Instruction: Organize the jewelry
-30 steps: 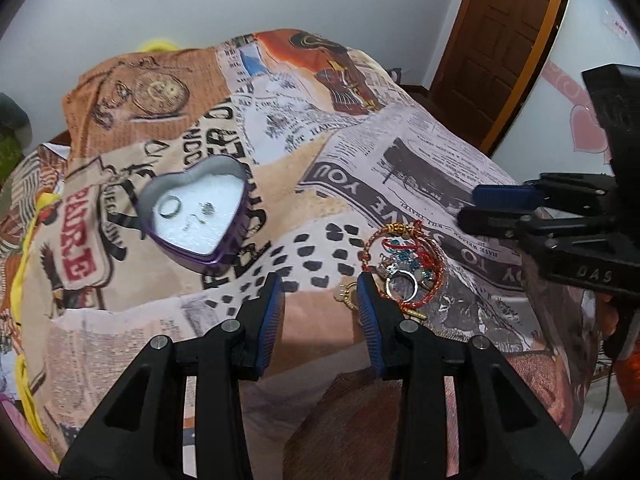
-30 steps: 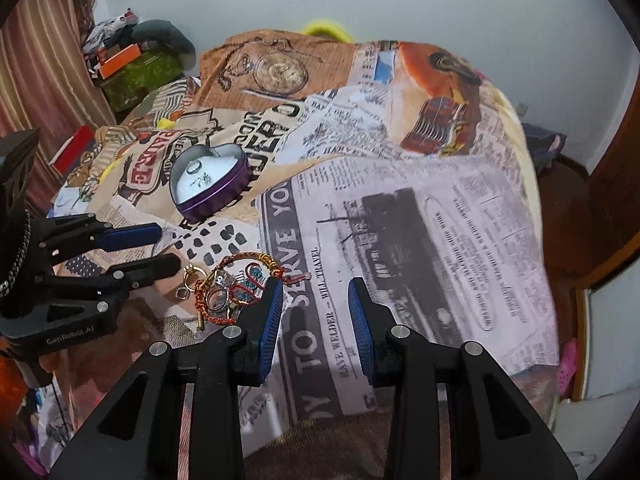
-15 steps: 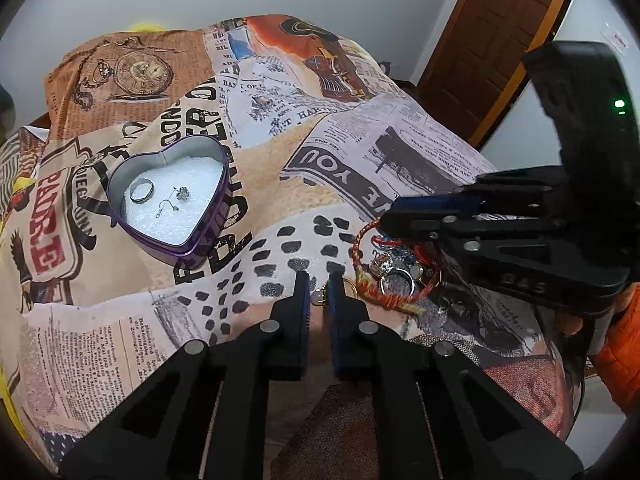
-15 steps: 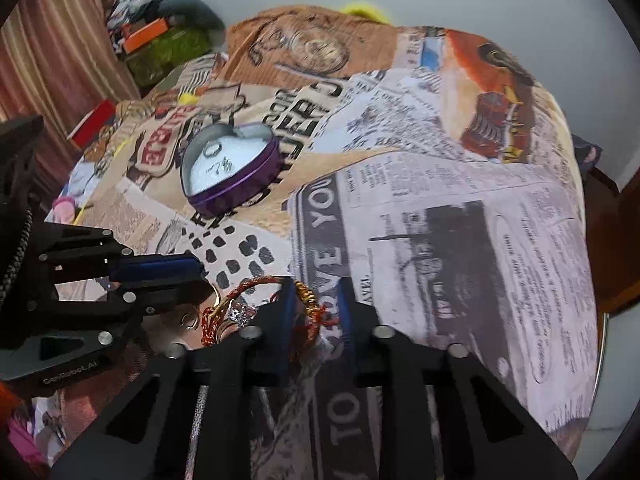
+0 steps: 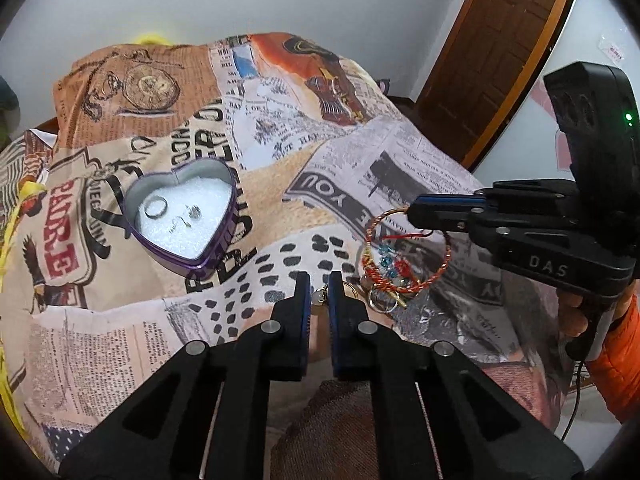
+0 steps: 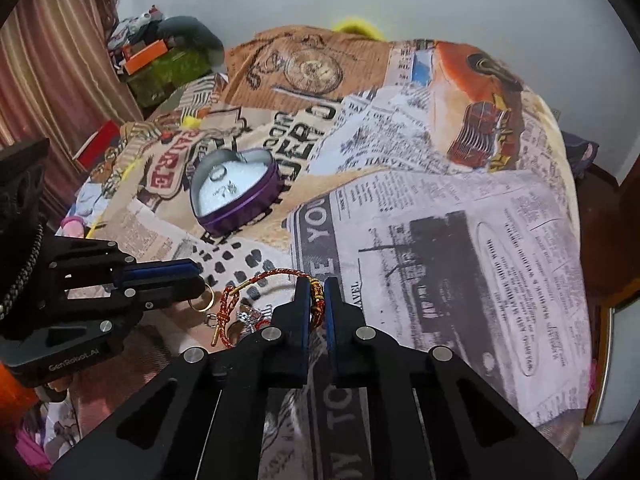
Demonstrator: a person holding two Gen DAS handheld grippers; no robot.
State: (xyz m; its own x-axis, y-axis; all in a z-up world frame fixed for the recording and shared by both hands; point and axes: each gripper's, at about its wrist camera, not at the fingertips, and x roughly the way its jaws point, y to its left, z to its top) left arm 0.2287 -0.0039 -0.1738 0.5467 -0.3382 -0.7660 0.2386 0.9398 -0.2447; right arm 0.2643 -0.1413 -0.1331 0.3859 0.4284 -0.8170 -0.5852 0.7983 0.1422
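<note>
A purple heart-shaped tin (image 5: 182, 216) lies open on the printed bedspread, with a silver ring (image 5: 155, 206) and small earrings on its white lining; it also shows in the right wrist view (image 6: 236, 196). My left gripper (image 5: 319, 292) is shut on a gold hoop earring (image 5: 320, 295). My right gripper (image 6: 317, 298) is shut on a red and gold braided bracelet (image 6: 276, 276) and lifts it off the pile; the bracelet (image 5: 404, 256) hangs from the right gripper (image 5: 416, 210) in the left wrist view. More jewelry (image 5: 384, 280) lies under it.
The printed bedspread (image 5: 360, 160) covers a rounded bed. A brown door (image 5: 492, 48) stands at the right. A striped curtain (image 6: 52, 80) and cluttered items (image 6: 160, 52) lie at the left of the bed. A gold ring (image 6: 202, 300) lies by the left gripper's tip.
Both grippers went from open to shut. The left one closed on the gold earring. The right one closed on the braided bracelet and raised it off the pile.
</note>
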